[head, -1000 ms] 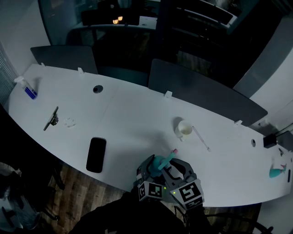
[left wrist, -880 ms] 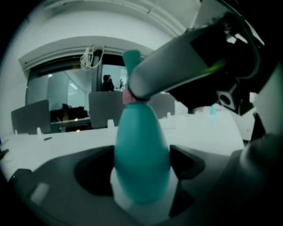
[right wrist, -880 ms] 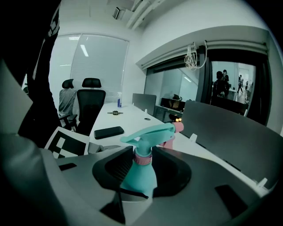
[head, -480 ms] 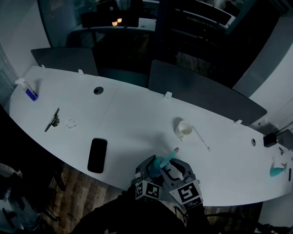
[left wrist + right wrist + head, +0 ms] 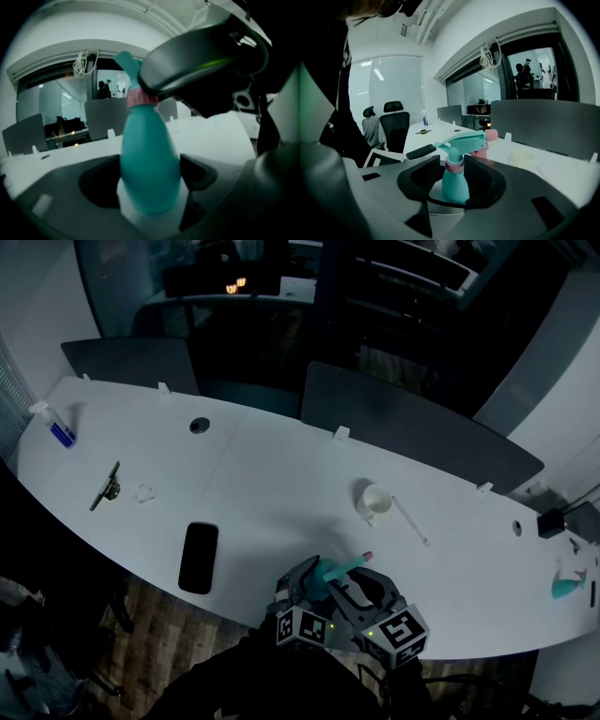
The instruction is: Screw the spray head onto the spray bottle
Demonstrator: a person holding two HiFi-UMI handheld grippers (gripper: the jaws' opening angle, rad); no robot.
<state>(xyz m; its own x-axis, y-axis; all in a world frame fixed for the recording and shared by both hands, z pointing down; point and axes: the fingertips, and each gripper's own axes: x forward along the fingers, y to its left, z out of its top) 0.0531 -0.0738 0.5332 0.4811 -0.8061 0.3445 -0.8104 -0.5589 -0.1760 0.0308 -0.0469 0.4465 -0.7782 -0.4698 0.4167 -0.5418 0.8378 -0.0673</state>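
A teal spray bottle point(image 5: 150, 164) stands between both grippers at the table's near edge. My left gripper point(image 5: 150, 174) is shut on its lower body. The teal spray head point(image 5: 461, 139), with a pink nozzle tip point(image 5: 491, 135), sits on the bottle neck over a pink collar point(image 5: 454, 165). My right gripper point(image 5: 454, 168) is shut on the spray head at that collar. From the head view, the spray head point(image 5: 343, 567) pokes out to the right between the left gripper point(image 5: 307, 594) and the right gripper point(image 5: 360, 589). The bottle's base is hidden.
On the white table point(image 5: 272, 493) lie a black phone point(image 5: 198, 557), a white cup point(image 5: 376, 502) with a thin stick point(image 5: 411, 522) beside it, a dark tool point(image 5: 105, 486) and a small blue-and-white bottle point(image 5: 56, 426) far left. A teal object point(image 5: 564, 589) lies far right.
The spray head has swung clockwise, its pink tip now pointing more to the right. The right gripper's marker cube has rolled to the right. The left gripper has stayed where it was.
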